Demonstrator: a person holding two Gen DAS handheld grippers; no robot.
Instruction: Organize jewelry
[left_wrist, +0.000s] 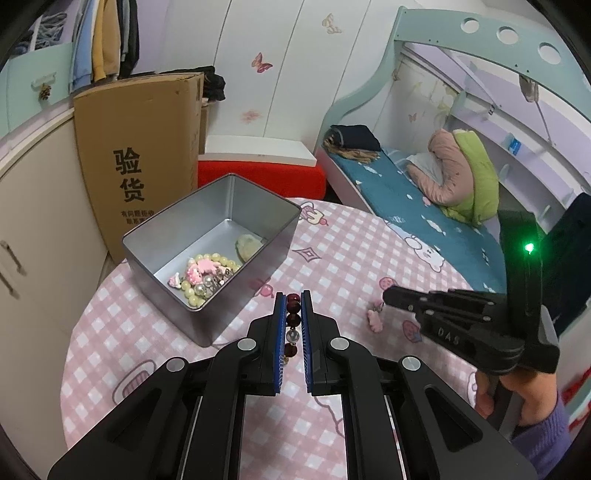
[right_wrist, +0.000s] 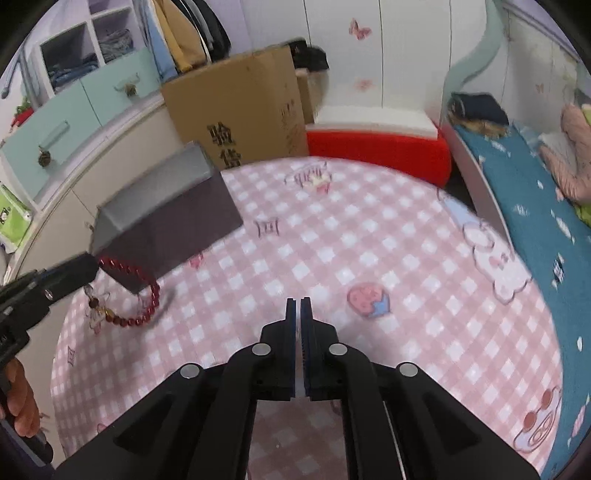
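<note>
A silver tin box stands on the pink checked round table; it holds a pale bead bracelet, pink charms and other small pieces. My left gripper is shut on a dark red bead bracelet, near the box's right front corner. In the right wrist view the bracelet hangs from the left gripper beside the box. My right gripper is shut; in the left wrist view it holds a small pink charm that dangles just above the table.
A cardboard box stands behind the table at the left, with a red and white stool beside it. A bed with a blue sheet lies to the right. A cream cabinet is at the far left.
</note>
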